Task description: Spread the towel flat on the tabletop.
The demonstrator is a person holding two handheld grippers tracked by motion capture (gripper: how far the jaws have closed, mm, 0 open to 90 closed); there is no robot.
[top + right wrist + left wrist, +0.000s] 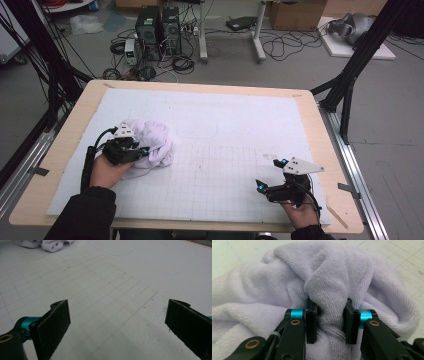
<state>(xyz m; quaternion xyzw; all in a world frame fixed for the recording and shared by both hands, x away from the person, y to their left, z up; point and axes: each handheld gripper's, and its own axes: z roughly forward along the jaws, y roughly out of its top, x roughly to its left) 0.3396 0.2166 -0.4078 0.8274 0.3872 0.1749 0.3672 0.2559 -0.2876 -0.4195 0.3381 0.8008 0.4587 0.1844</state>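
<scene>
From above, the crumpled lilac towel lies near the desk's left edge under the left gripper, whose own camera shows its jaws clamping a towel fold, while the right gripper gapes wide over bare grid mat.

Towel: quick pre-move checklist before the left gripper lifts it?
1. A fold of the towel sits between the left gripper's jaws: ok.
2. Jaws fully clamped on that fold: cannot tell; they press its sides, but the gap stays wide.
3. Right gripper open and empty, jaws wide apart: ok.
4. Right gripper apart from the towel, over bare mat: ok.
5. Towel lies bunched, not flat, so its corners and edges: cannot tell.
6. Towel wholly on the mat, away from the table edge: ok.
</scene>
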